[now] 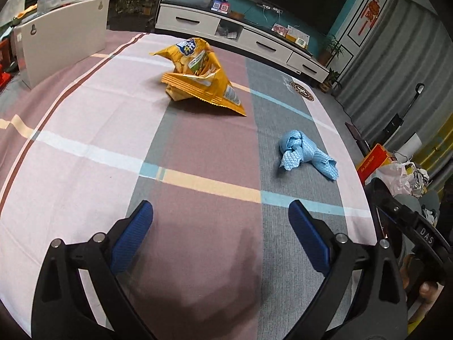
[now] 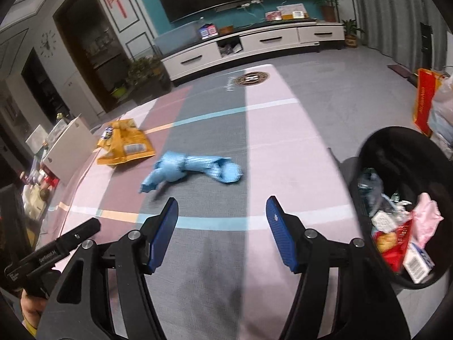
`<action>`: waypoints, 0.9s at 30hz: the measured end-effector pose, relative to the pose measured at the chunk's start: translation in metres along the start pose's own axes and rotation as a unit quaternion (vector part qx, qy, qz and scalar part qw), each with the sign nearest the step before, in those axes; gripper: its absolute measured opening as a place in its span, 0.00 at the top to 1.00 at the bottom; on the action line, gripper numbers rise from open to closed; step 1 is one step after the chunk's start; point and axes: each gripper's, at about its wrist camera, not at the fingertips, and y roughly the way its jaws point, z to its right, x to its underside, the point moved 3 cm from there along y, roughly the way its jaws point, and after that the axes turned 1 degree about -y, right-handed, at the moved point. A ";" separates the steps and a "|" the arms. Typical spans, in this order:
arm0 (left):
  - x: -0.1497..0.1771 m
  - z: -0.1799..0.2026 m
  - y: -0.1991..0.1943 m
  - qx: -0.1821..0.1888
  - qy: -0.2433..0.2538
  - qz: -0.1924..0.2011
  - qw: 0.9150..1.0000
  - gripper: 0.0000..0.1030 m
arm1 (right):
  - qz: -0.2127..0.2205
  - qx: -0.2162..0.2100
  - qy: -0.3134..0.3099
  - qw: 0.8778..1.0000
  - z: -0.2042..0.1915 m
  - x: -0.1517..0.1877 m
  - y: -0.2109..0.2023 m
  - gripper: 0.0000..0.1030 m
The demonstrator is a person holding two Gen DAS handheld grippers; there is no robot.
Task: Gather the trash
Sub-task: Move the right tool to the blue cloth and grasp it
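Black bin [image 2: 368, 153]: holds mixed trash, seemingly cartons and pink plastic.
Left gripper [image 1: 220, 212]: spread wide, empty.
Right gripper [image 2: 222, 208]: parted, empty.
Table: chip bag [image 1: 198, 76], blue cloth [image 2: 192, 170].

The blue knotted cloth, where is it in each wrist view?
Left wrist: blue cloth lies right of centre, beyond the right-hand tong finger.
Right wrist: it lies at centre, just ahead of the open tongs.
Shared landmark: the yellow snack bag, farther away and leftward in both.
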 end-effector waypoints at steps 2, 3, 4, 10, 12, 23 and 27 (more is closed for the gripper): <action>0.001 -0.005 -0.001 0.001 -0.007 -0.002 1.000 0.07 | 0.000 -0.004 -0.004 1.000 -0.011 -0.001 0.006 0.38; 0.001 -0.007 -0.001 0.001 -0.008 -0.003 1.000 0.07 | 0.001 -0.004 -0.007 1.000 -0.016 -0.002 0.009 0.38; 0.001 -0.007 -0.001 0.000 -0.007 -0.004 1.000 0.07 | 0.002 -0.003 -0.009 1.000 -0.020 -0.003 0.012 0.38; -0.008 -0.022 -0.007 -0.003 -0.027 0.009 1.000 0.07 | 0.002 0.020 -0.040 0.999 -0.049 -0.008 0.032 0.38; -0.012 -0.027 -0.008 0.005 -0.039 0.008 0.999 0.06 | 0.001 0.027 -0.045 0.999 -0.054 -0.011 0.039 0.38; -0.024 -0.057 -0.016 0.024 -0.084 0.006 0.996 0.06 | -0.034 0.069 -0.127 0.989 -0.086 -0.040 0.100 0.38; -0.027 -0.060 -0.019 0.016 -0.082 0.013 0.996 0.06 | -0.057 0.086 -0.152 0.983 -0.088 -0.038 0.120 0.52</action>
